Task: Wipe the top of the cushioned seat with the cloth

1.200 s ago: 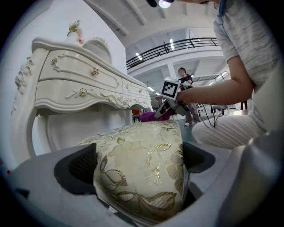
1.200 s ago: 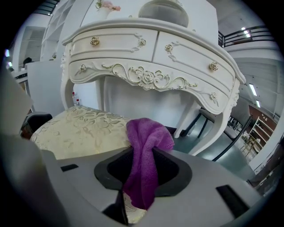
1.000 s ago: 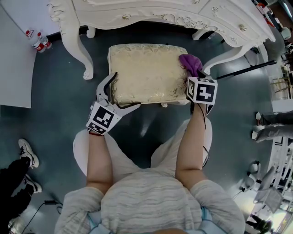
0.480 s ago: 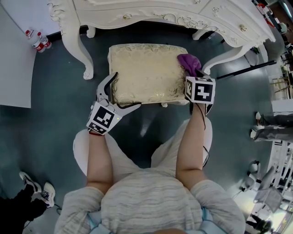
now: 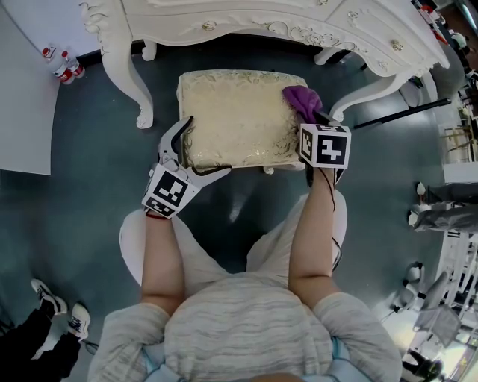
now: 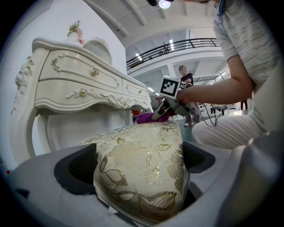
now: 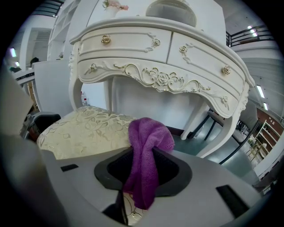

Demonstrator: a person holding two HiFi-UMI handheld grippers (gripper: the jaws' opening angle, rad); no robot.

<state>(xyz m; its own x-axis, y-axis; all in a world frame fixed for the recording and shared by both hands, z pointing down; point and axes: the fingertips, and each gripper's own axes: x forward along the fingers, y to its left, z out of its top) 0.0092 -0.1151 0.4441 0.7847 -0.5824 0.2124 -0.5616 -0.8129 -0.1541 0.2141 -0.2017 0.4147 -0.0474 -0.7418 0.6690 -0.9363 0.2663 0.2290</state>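
The cream cushioned seat (image 5: 239, 112) is covered in woven brocade: a matt ground with gold leaf figures that have a faint sheen. The purple cloth (image 7: 146, 146) is soft, fuzzy terry, fully matt. The white carved desk (image 7: 159, 57) looks like painted wood, smooth and semi-gloss, with shiny gold knobs (image 7: 106, 39). The left hand-held gripper (image 6: 140, 164) and right hand-held gripper (image 7: 144, 170) are matt grey plastic with black, finely ribbed pads (image 6: 82, 166). The dark teal floor (image 5: 89, 186) is smooth and glossy.

Light: bright, even, indoor | src: ceiling lamp (image 6: 165, 3) flaring high above cushioned seat (image 6: 142, 173) | shadow: dark floor (image 5: 224, 56) behind seat, under dresser (image 5: 246, 13); pale sheen on floor in front of seat | optics: fisheye, black corners in both gripper views | focus: cloth (image 7: 144, 164) sharp close-up, bg crisp too
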